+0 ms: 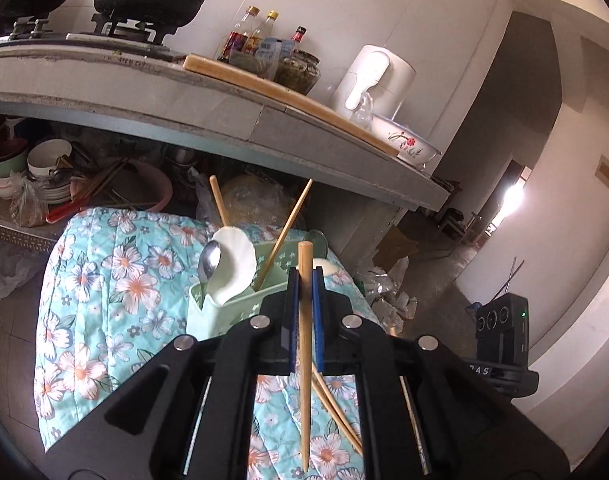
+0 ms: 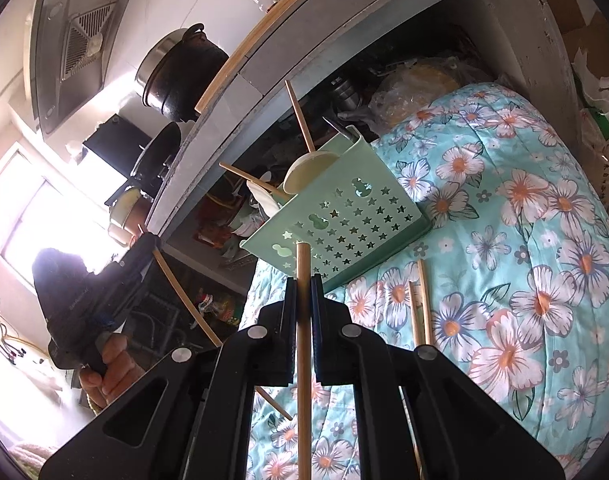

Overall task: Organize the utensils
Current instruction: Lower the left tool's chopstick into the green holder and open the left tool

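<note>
My left gripper [image 1: 304, 280] is pinched tight on one wooden chopstick [image 1: 304, 360], which stands nearly upright between the blue pads with its blunt end poking above the fingertips and its thin end hanging down toward the floral quilt [image 1: 116, 280]. Seen from the right wrist, that same gripper sits off to the left in my hand [image 2: 108, 364], clear of the quilt's near edge, with open air around it. Further right stands the green utensil caddy [image 1: 224, 312] on the quilt, close under the grey counter edge [image 1: 232, 120], so the room above its rim is narrow. In the caddy I count one metal spoon [image 1: 208, 260], two white ladle-like spoons, though the right wrist view suggests a third pale piece I cannot make out, and two chopsticks leaning out at angles. Right of the caddy's perforated wall, two loose chopsticks [image 2: 422, 304] lie side by side on the quilt, just beside its base and apart from my grippers; the left wrist view shows the same pair under my fingers. My right gripper [image 2: 304, 284] is likewise pressed together on a single chopstick [image 2: 303, 360], held upright with its top just in front of the caddy's lower corner. To the far right the quilt runs on bare and wide to its rounded edge, with plastic bags [image 2: 600, 120] beyond it.
</note>
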`<state>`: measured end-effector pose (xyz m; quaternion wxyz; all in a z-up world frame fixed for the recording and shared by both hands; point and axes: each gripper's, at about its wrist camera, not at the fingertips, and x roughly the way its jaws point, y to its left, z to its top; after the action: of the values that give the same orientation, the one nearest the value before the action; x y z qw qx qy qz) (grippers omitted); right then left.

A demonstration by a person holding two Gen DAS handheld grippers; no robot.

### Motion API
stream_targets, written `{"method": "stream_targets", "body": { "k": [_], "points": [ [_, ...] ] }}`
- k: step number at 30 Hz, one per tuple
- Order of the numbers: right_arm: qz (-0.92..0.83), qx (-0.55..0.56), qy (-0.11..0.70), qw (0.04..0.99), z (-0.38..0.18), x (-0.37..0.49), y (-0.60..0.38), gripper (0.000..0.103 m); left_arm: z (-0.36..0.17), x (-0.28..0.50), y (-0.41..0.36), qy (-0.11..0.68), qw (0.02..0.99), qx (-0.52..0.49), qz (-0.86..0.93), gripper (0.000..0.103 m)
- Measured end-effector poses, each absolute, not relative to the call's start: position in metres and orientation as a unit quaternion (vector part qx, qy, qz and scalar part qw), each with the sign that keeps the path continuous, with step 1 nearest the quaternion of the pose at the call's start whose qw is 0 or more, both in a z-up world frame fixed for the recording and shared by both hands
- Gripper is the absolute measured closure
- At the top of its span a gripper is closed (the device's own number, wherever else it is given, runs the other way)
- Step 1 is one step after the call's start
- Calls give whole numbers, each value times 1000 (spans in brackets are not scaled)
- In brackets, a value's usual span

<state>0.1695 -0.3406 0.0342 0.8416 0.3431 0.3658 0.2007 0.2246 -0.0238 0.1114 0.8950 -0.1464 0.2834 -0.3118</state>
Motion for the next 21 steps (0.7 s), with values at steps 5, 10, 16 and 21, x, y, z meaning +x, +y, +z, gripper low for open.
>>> {"method": "stream_targets", "body": {
  "k": [5,10,16,21],
  "points": [
    [202,355,358,840,33,172,-352,96,159,233,-23,235,908,-151,-313,97],
    [203,364,349,840,33,168,-363,96,201,250,-27,178,926,-162,-290,97],
    [202,378,347,835,26,165,-376,96,228,271,-45,129,948,-149,-249,97],
    [197,383,343,834,24,163,-385,96,227,291,-68,110,963,-117,-215,97]
  ]
}}
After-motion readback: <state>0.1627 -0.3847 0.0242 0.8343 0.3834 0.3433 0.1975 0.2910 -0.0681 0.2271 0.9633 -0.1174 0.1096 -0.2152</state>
